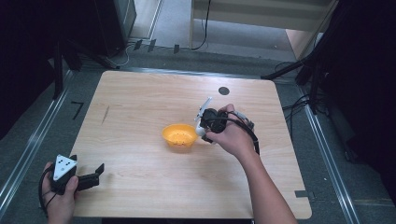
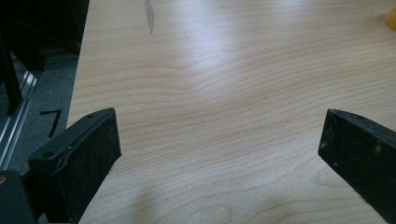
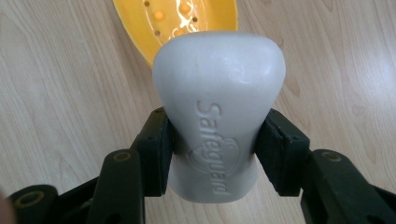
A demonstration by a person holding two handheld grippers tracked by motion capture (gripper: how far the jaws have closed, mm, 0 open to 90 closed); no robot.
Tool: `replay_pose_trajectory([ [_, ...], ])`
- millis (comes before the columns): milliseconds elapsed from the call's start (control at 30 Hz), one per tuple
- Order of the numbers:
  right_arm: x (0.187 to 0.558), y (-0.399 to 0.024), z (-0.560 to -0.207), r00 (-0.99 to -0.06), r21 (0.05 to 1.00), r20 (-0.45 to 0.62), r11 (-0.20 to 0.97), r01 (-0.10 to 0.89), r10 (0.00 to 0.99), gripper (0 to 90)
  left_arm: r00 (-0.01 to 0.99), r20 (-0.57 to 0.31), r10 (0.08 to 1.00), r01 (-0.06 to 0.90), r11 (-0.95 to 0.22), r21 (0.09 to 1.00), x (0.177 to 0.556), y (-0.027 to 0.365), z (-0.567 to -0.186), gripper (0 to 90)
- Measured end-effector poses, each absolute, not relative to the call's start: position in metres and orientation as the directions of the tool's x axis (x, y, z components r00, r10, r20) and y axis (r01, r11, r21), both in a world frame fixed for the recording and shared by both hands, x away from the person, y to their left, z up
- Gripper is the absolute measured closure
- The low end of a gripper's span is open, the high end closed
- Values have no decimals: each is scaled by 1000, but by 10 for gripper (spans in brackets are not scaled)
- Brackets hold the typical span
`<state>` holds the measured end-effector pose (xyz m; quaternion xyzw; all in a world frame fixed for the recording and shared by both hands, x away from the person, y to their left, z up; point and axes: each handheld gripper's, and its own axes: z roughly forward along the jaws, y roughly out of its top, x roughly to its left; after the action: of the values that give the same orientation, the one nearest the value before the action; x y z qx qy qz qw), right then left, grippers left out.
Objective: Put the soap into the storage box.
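1. Left gripper (image 1: 95,171): at the table's (image 1: 140,186) near left corner, well apart from the bowl (image 1: 179,135); hand wrapped round its body, jaws wide apart over bare wood, holding nothing.
2. Right gripper (image 1: 201,130): just right of the bowl; forearm reaching in from the near edge, wrist bent, jaws pointing down and toward the bowl.
3. Soap bar (image 3: 217,112): white, clamped at its waist between the right gripper's pads (image 3: 159,154), its far end over the bowl's near rim.
4. Bowl: yellow, near the table's middle.
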<state>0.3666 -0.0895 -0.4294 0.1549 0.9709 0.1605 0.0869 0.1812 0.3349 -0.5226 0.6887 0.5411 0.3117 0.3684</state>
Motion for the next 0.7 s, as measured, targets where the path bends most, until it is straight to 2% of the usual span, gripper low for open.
replay_pose_trajectory([
  [700, 375, -55, -419, -954, 341, -125, 915, 216, 272, 505, 223, 27, 974, 513, -141, 847, 181, 335, -523, 0],
])
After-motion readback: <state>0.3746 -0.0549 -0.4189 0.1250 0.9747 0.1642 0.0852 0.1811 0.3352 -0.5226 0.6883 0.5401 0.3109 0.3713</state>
